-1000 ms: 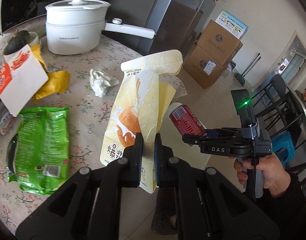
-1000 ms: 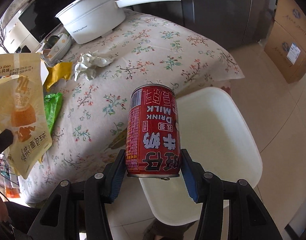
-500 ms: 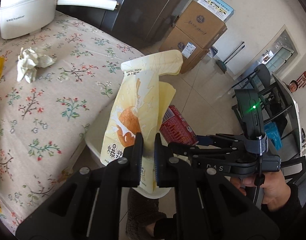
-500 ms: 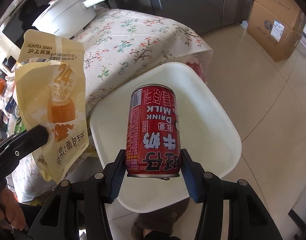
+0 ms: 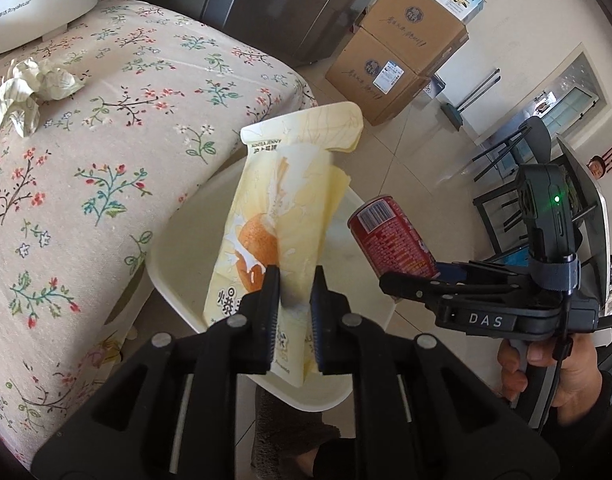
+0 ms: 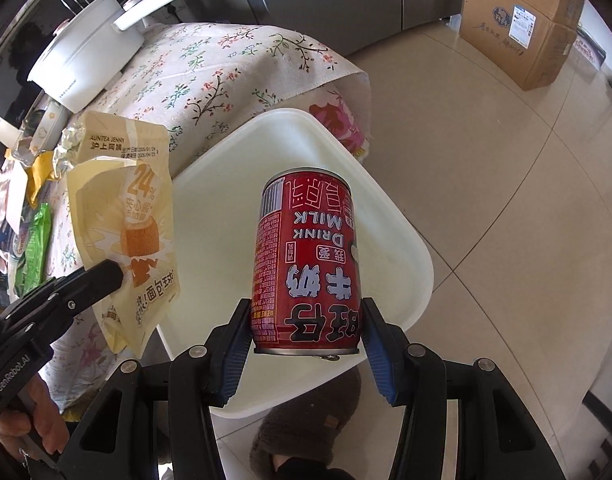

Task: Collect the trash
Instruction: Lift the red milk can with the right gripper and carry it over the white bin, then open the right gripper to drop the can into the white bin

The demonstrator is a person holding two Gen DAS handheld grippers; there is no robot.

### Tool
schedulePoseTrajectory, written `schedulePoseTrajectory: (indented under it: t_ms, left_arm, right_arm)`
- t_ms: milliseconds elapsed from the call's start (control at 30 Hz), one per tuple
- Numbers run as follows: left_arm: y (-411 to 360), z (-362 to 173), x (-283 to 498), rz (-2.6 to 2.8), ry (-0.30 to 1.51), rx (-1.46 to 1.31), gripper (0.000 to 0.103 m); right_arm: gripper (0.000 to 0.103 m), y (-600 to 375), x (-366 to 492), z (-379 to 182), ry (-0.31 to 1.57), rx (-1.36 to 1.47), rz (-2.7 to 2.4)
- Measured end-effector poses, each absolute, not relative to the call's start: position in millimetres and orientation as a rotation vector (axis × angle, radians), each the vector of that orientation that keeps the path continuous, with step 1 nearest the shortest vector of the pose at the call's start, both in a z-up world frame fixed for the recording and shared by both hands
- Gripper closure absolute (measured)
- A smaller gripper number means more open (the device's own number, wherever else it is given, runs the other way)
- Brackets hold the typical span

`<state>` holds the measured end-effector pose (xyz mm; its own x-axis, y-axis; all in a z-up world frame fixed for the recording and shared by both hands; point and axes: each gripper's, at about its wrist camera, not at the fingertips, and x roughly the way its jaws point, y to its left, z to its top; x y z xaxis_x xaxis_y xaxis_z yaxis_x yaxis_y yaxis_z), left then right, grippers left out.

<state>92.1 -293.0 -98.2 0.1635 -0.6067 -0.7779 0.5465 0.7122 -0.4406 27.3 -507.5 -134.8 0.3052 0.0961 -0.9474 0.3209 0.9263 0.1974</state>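
Observation:
My left gripper (image 5: 293, 300) holds a yellow snack pouch (image 5: 281, 200) upright by its lower part. Its jaws are opening, with the pouch still standing between the pads. The pouch hangs over the near corner of a white bin (image 5: 177, 248) beside the table. My right gripper (image 6: 306, 332) is shut on a red milk drink can (image 6: 310, 256), held upside down by its base above the middle of the bin (image 6: 386, 240). In the right wrist view the pouch (image 6: 121, 216) and left gripper (image 6: 101, 276) are at the left. In the left wrist view the can (image 5: 390, 236) is at the right.
A flowered tablecloth (image 5: 85, 160) covers the table at the left, bearing a crumpled tissue (image 5: 29, 88), a white pot (image 5: 25, 0) and a green packet (image 6: 33, 240). Cardboard boxes (image 5: 398, 56) stand on the tiled floor. A slippered foot (image 6: 306, 432) shows below the bin.
Both grippers have travelled off the table edge and lower, coming over the white bin with pouch and can. The gap between the left pads has widened a little.

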Motion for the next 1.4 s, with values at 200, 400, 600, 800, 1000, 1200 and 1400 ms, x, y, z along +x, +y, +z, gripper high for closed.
schedulePoseTrajectory:
  t_ms: [200, 400, 600, 800, 1000, 1200, 1400]
  left_arm:
    - [-280.6, -83.3, 92.1, -0.787, 1.103, 0.029, 0.051]
    - [-257.6, -62.0, 92.4, -0.728, 1.051, 0.074, 0.027]
    - [-230.8, -43.2, 93.2, -0.656, 1.003, 0.120, 0.019]
    - [-190.3, -32.8, 99.9, -0.572, 0.981, 0.099, 0.015]
    - [-146.4, -25.3, 102.1, -0.502, 0.967, 0.063, 0.014]
    - [-111.0, -19.6, 102.5, -0.452, 0.954, 0.029, 0.014]
    - [-86.7, -19.7, 100.6, -0.415, 0.959, 0.022, 0.014]
  right_arm:
    - [0.049, -506.0, 30.5, -135.0, 1.264, 0.377, -0.152]
    - [0.049, -501.6, 33.8, -135.6, 1.272, 0.373, -0.154]
    - [0.049, -485.7, 44.9, -143.3, 1.312, 0.342, -0.134]
    - [0.049, -463.9, 57.0, -153.6, 1.361, 0.292, -0.114]
    - [0.049, -438.7, 70.2, -163.1, 1.401, 0.241, -0.092]
    - [0.049, -411.7, 81.4, -173.8, 1.442, 0.197, -0.060]
    - [0.049, -394.2, 85.4, -180.8, 1.468, 0.155, -0.051]
